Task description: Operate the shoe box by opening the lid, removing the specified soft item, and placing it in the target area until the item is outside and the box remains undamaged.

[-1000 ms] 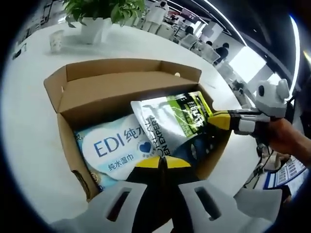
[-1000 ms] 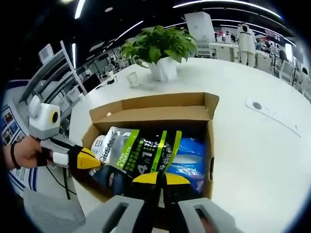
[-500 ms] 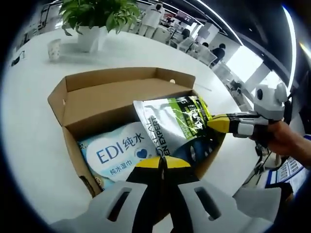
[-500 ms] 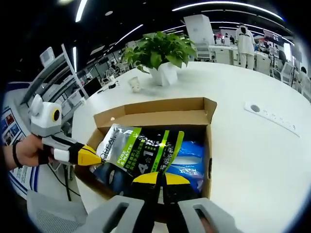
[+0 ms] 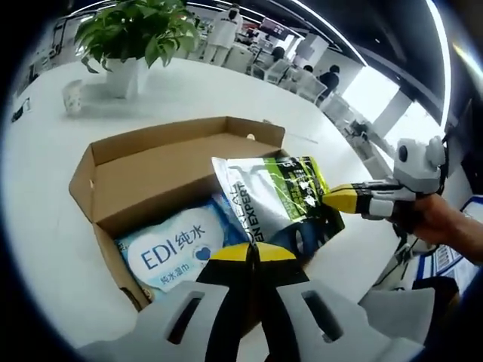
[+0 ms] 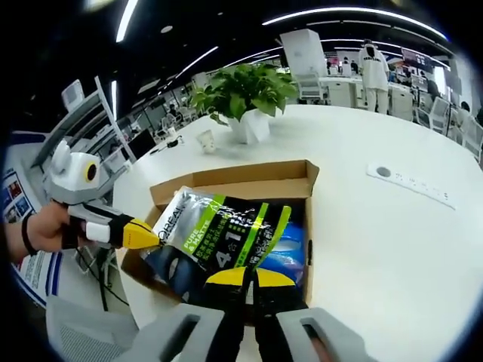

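Note:
The open cardboard shoe box stands on a white table. A soft silver, green and black pouch hangs tilted above the box, held between both grippers. My left gripper is shut on the pouch's near edge; in the right gripper view it comes in from the left at the pouch's corner. My right gripper is shut on the opposite edge and reaches in from the right in the left gripper view. A blue and white EDI wipes pack lies in the box.
A potted plant and a paper cup stand beyond the box. A white power strip lies on the table to the right. People and desks fill the far background.
The pouch has risen further out of the box, held by both grippers. Both views have lifted and pulled back a little from the box.

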`<state>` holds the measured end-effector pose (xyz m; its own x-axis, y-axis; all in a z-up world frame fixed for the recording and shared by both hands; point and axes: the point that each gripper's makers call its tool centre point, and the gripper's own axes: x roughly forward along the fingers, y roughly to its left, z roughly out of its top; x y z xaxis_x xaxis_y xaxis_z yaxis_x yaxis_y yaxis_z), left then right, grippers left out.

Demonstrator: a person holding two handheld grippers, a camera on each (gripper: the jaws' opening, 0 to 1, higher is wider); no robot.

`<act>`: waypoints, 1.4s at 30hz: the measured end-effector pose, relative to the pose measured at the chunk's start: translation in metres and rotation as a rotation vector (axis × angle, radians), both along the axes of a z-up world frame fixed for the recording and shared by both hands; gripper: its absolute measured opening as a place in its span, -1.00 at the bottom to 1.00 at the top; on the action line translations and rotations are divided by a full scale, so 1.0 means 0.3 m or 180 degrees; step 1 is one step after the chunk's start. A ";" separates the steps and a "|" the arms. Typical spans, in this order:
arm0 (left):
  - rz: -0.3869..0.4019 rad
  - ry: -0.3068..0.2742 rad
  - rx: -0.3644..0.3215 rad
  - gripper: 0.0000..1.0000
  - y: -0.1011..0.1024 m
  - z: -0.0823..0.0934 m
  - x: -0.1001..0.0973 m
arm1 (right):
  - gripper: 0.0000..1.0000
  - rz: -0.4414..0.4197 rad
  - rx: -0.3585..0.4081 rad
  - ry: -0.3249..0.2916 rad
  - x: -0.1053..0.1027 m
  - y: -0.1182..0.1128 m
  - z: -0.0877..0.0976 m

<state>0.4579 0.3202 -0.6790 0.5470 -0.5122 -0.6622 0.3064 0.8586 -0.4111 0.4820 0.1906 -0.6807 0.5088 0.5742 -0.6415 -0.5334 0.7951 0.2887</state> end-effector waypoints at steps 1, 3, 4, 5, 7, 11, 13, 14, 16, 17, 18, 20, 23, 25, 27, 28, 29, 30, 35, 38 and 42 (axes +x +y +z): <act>-0.0019 -0.0011 0.0001 -0.99 -0.008 0.004 0.000 | -1.00 -0.0026 0.0011 -0.0012 0.000 -0.014 0.006; -0.0059 -0.0028 -0.0002 -0.99 -0.026 0.011 0.004 | -1.00 -0.0063 0.0026 -0.0027 -0.008 -0.034 0.020; -0.0080 -0.0036 -0.0005 -0.99 -0.039 0.019 0.001 | -1.00 -0.0077 0.0029 -0.0031 -0.009 -0.042 0.022; -0.0096 -0.0040 -0.0005 -0.99 -0.047 0.023 0.000 | -1.00 -0.0090 0.0030 -0.0035 -0.010 -0.050 0.023; -0.0147 -0.0052 0.0002 -0.99 -0.070 0.028 0.000 | -1.00 -0.0128 0.0025 -0.0046 -0.014 -0.072 0.027; -0.0238 -0.0064 0.0006 -0.99 -0.115 0.037 0.005 | -1.00 -0.0206 0.0031 -0.0062 -0.024 -0.122 0.034; -0.0292 -0.0076 0.0010 -0.99 -0.141 0.042 0.006 | -1.00 -0.0255 0.0040 -0.0068 -0.037 -0.147 0.041; -0.0316 -0.0079 0.0011 -0.99 -0.153 0.045 0.005 | -1.00 -0.0275 0.0041 -0.0069 -0.041 -0.158 0.043; -0.0369 -0.0088 0.0019 -0.99 -0.182 0.050 0.003 | -1.00 -0.0320 0.0041 -0.0068 -0.047 -0.189 0.038; -0.0392 -0.0092 0.0020 -0.99 -0.195 0.052 0.002 | -1.00 -0.0354 0.0041 -0.0068 -0.051 -0.209 0.037; -0.0423 -0.0092 0.0017 -0.99 -0.215 0.053 0.002 | -1.00 -0.0376 0.0040 -0.0069 -0.055 -0.222 0.037; -0.0476 -0.0096 0.0021 -0.99 -0.245 0.053 0.002 | -1.00 -0.0416 0.0044 -0.0068 -0.065 -0.247 0.038; -0.0544 -0.0097 0.0019 -0.99 -0.286 0.054 -0.003 | -1.00 -0.0486 0.0042 -0.0066 -0.079 -0.293 0.037; -0.0599 -0.0093 0.0022 -0.99 -0.319 0.052 -0.009 | -1.00 -0.0537 0.0045 -0.0067 -0.086 -0.326 0.037; -0.0652 -0.0091 0.0026 -0.99 -0.350 0.050 -0.011 | -1.00 -0.0577 0.0044 -0.0060 -0.093 -0.357 0.034; -0.0670 -0.0089 0.0028 -0.99 -0.362 0.050 -0.013 | -1.00 -0.0602 0.0046 -0.0058 -0.098 -0.375 0.033; -0.0697 -0.0083 0.0031 -0.99 -0.380 0.047 -0.016 | -1.00 -0.0623 0.0049 -0.0058 -0.101 -0.387 0.034; -0.0711 -0.0079 0.0034 -0.99 -0.392 0.044 -0.015 | -1.00 -0.0639 0.0051 -0.0057 -0.103 -0.397 0.034; -0.0800 -0.0069 0.0044 -0.99 -0.458 0.039 -0.017 | -1.00 -0.0720 0.0051 -0.0030 -0.119 -0.469 0.018; -0.0841 -0.0043 0.0047 -0.99 -0.495 0.029 -0.015 | -1.00 -0.0748 0.0042 -0.0020 -0.122 -0.499 0.013; -0.0896 -0.0024 0.0062 -0.99 -0.532 0.018 -0.012 | -1.00 -0.0793 0.0040 -0.0011 -0.115 -0.540 0.009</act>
<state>0.4542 0.1607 -0.6736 0.3901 -0.6318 -0.6698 0.5368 0.7471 -0.3921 0.4475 0.0287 -0.6779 0.6379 0.4385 -0.6330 -0.3223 0.8986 0.2978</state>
